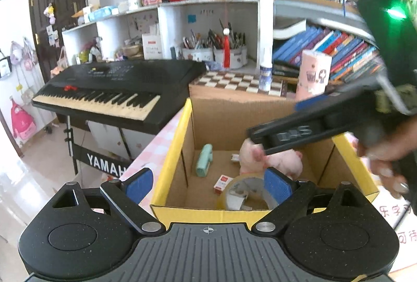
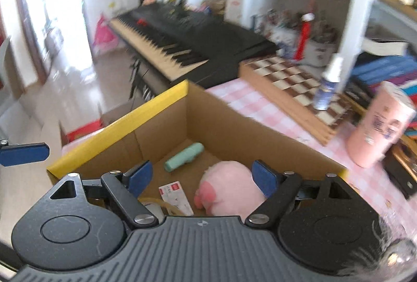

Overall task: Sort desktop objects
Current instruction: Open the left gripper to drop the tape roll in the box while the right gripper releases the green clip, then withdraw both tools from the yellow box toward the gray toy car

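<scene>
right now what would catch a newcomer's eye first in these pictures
The yellow-rimmed cardboard box on the pink checked tablecloth, with a pink plush toy lying inside beside a mint green stapler. Behind it, the black keyboard stands out against cluttered shelves.

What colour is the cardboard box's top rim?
Yellow; the rim shows best in the left wrist view.

Plush toy (image 2: 229,185), stapler (image 2: 184,157), tape roll (image 1: 247,193) in box (image 2: 117,130), keyboard (image 1: 117,89) behind
</scene>
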### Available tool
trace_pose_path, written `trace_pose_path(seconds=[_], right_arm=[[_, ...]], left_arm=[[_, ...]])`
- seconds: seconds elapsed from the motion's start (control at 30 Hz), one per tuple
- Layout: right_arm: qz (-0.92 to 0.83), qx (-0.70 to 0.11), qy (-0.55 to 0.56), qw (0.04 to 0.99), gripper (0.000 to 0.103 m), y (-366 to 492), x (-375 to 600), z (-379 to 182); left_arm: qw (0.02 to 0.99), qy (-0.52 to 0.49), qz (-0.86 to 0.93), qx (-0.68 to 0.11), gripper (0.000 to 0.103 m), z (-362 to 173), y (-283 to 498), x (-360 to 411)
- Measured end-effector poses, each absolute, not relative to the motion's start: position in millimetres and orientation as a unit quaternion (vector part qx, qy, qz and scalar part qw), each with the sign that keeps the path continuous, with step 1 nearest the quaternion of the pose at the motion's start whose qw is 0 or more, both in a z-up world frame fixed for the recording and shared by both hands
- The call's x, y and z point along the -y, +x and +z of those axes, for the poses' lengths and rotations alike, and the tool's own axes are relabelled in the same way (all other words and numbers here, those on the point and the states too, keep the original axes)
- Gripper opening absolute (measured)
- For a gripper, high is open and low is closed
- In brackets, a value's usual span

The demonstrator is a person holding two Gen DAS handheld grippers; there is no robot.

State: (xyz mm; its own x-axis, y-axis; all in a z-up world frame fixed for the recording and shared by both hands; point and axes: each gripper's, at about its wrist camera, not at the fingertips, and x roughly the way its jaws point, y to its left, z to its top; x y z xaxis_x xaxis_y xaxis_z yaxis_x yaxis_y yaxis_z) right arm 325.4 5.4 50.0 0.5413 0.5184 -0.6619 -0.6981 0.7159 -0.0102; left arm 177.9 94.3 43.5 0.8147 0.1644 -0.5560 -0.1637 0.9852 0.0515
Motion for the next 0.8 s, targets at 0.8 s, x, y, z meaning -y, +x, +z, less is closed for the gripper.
trace_pose_path(seconds=[0.8], right_arm=[[0.098,-0.265,0.001,0.959,0.081,134,110,39]], left_arm=[[0.963,-0.033,0.097,-0.248,0.094,41,71,-98]])
